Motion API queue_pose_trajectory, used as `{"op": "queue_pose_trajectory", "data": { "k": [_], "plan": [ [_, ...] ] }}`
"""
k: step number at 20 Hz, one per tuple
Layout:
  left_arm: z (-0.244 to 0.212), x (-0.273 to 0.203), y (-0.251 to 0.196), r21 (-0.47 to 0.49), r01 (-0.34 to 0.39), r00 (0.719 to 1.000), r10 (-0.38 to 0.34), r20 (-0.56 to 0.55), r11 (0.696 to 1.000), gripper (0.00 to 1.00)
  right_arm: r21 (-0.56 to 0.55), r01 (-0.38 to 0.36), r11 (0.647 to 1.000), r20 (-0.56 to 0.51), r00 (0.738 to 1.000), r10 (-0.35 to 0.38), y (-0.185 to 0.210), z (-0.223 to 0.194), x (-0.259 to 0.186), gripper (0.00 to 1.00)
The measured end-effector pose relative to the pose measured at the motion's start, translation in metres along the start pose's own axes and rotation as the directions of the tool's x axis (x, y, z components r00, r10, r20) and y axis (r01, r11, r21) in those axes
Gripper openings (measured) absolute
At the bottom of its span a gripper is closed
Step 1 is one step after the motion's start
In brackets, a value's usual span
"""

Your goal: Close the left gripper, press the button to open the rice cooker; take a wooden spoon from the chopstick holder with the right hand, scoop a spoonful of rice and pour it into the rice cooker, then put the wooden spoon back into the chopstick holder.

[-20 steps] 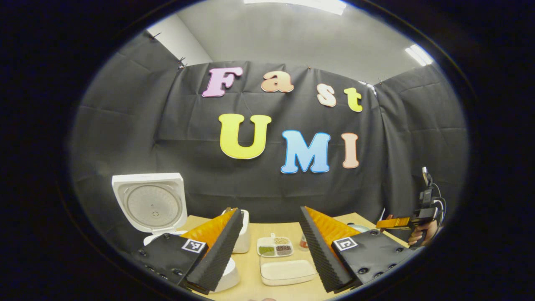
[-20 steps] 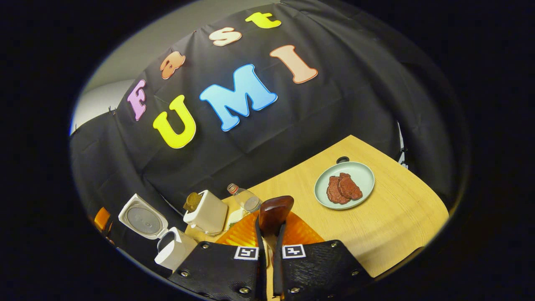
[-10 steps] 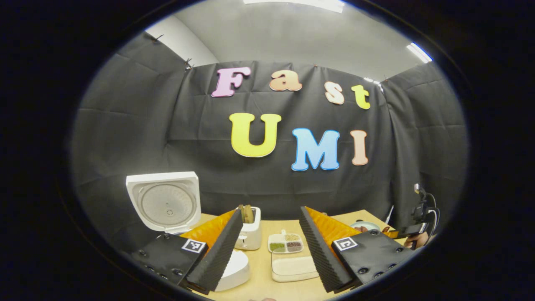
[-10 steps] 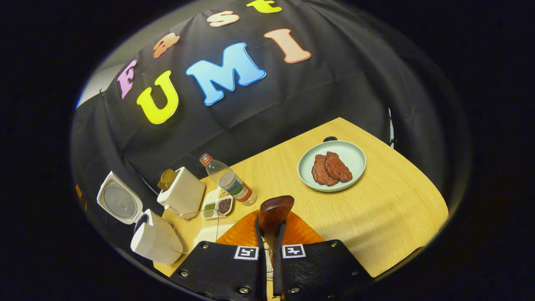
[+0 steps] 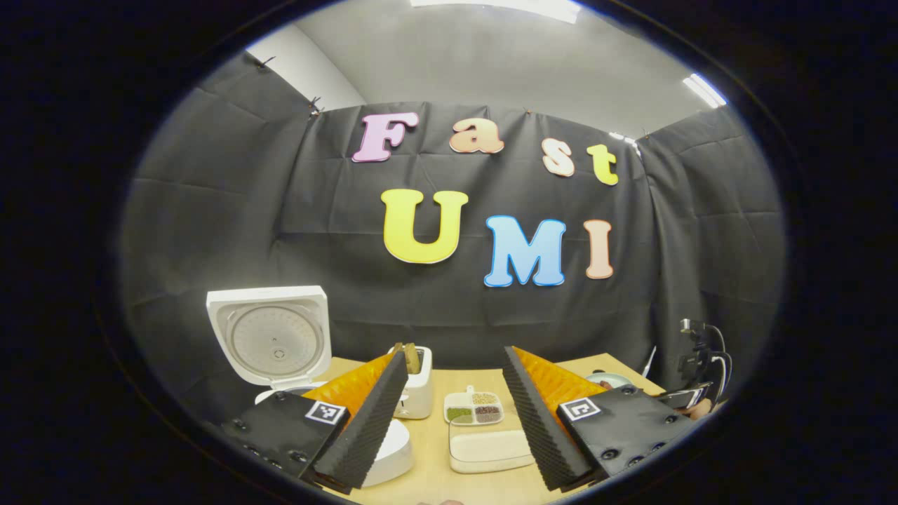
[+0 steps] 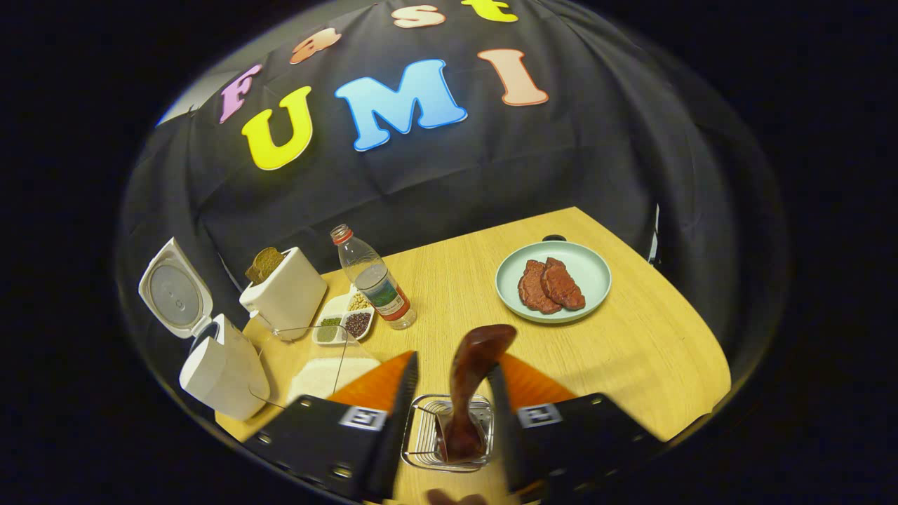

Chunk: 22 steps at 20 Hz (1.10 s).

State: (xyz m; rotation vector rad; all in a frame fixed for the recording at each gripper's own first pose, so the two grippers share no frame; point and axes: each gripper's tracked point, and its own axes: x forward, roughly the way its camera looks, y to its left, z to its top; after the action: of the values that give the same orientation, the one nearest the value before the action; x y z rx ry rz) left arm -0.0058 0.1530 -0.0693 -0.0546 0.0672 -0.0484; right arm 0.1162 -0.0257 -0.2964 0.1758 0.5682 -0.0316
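In the right gripper view, the right gripper (image 6: 449, 414) hangs over the near edge of the wooden table (image 6: 652, 351) with its jaws spread apart, a finger on either side of the wooden spoon (image 6: 471, 379) and neither one touching it. The spoon stands in the chopstick holder (image 6: 449, 440), a wire basket directly below the gripper, with its dark bowl end up and leaning to the right. To the left, the white rice cooker (image 6: 221, 368) sits at the table's left edge with its lid (image 6: 172, 289) swung up and open. A shallow container of rice (image 6: 330, 375) lies between the cooker and the gripper. Beyond it are a small divided dish of beans (image 6: 344, 324), a white toaster with bread in its slot (image 6: 284, 294) and a clear bottle with a red cap (image 6: 373, 280). Far right, a pale green plate (image 6: 589, 261) carries two pieces of meat (image 6: 551, 286). In the left gripper view, the left gripper (image 5: 452, 421) is held above the near table with its jaws wide apart and nothing between them; past them are the open rice cooker (image 5: 396, 449), its raised lid (image 5: 270, 337) and the rice container (image 5: 491, 449).
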Motion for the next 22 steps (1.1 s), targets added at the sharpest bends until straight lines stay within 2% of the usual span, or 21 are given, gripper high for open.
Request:
{"op": "queue_pose_trajectory", "data": {
  "k": [1,2,5,6,9,10,11,12,15,17,21,22],
  "plan": [
    [0.001,0.001,0.001,0.002,0.0,1.0,0.0,0.004,1.0,0.92,-0.04,0.053,0.998,0.028,0.998,-0.052,-0.013,0.007,-0.011,0.97],
    [0.001,0.003,0.0,0.006,0.0,1.0,0.0,0.005,1.0,0.95,-0.053,0.074,0.996,0.075,0.995,-0.07,-0.02,0.017,-0.022,0.98],
    [0.0,0.009,-0.003,0.003,0.016,1.0,-0.016,0.006,1.0,0.95,-0.082,0.083,0.993,0.209,0.976,-0.064,-0.011,0.058,-0.066,0.99],
    [-0.001,0.012,-0.002,-0.002,0.02,1.0,-0.02,0.003,1.0,0.92,-0.093,0.067,0.993,0.252,0.967,-0.042,-0.002,0.076,-0.079,0.99],
    [-0.004,0.018,0.006,-0.027,0.014,1.0,-0.014,-0.013,1.0,0.95,-0.141,0.042,0.989,0.367,0.93,0.013,0.024,0.129,-0.108,0.98],
    [-0.002,0.02,0.011,-0.03,0.006,1.0,-0.007,-0.015,1.0,0.95,-0.152,0.035,0.988,0.398,0.917,0.028,0.04,0.131,-0.154,0.98],
    [-0.001,0.02,0.017,-0.027,-0.005,1.0,0.004,-0.013,1.0,0.92,-0.159,0.023,0.987,0.424,0.904,0.047,0.05,0.144,-0.163,0.94],
    [0.003,0.021,0.025,-0.022,-0.023,1.0,0.023,-0.011,1.0,0.95,-0.162,0.018,0.987,0.444,0.894,0.056,0.059,0.155,-0.17,0.98],
    [0.013,0.024,0.057,-0.043,-0.077,0.997,0.077,-0.004,0.996,0.92,-0.171,-0.037,0.985,0.475,0.872,0.115,0.091,0.175,-0.18,0.98],
    [0.018,0.027,0.085,-0.071,-0.116,0.993,0.117,0.0,0.991,0.92,-0.18,-0.062,0.982,0.48,0.866,0.143,0.106,0.18,-0.182,0.98],
    [0.035,0.037,0.142,-0.053,-0.202,0.979,0.201,-0.016,0.978,0.92,-0.208,-0.09,0.974,0.471,0.864,0.18,0.126,0.182,-0.176,0.98],
    [0.041,0.041,0.154,-0.048,-0.216,0.976,0.216,-0.013,0.975,0.95,-0.21,-0.089,0.974,0.466,0.866,0.18,0.128,0.181,-0.174,0.98]
  ]
}}
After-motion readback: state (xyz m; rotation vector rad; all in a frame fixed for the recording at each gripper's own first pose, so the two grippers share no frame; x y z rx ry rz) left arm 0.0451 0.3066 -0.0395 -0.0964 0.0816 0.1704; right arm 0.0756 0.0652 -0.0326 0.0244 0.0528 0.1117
